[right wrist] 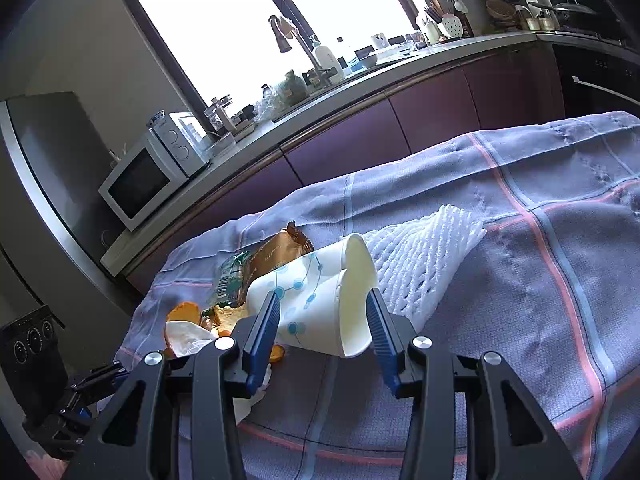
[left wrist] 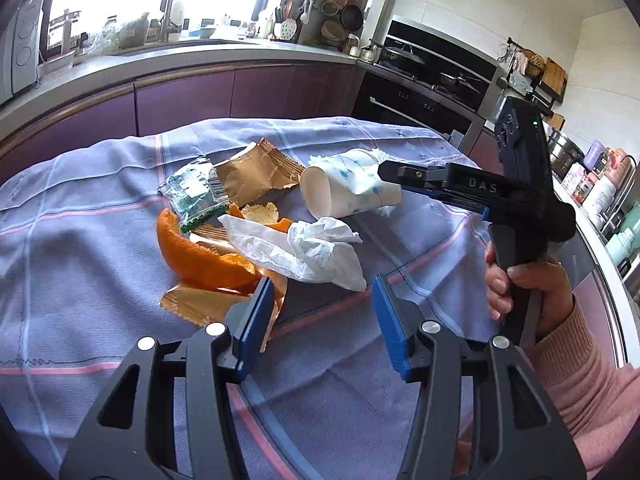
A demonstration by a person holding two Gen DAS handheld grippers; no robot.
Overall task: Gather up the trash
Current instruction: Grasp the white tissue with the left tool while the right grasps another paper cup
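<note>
A dented white paper cup (left wrist: 348, 190) (right wrist: 316, 300) with blue dots lies on its side on the checked cloth. My right gripper (right wrist: 322, 296) (left wrist: 386, 172) stands open, its blue pads at either side of the cup, which lies between the fingertips. Left of the cup sits a trash pile: a crumpled white tissue (left wrist: 316, 252), orange peel (left wrist: 192, 252), a brown wrapper (left wrist: 256, 172) and a green wrapper (left wrist: 196, 192). My left gripper (left wrist: 322, 312) is open just short of the tissue, with only cloth between its pads. A white foam net (right wrist: 420, 256) lies behind the cup.
A lilac checked cloth (left wrist: 100, 340) covers the table. A person's hand (left wrist: 520, 280) in a pink sleeve holds the right gripper's handle. Purple kitchen cabinets (left wrist: 188, 100), a microwave (right wrist: 140, 180) and an oven (left wrist: 420, 100) stand beyond. Bottles (left wrist: 600, 192) line the right edge.
</note>
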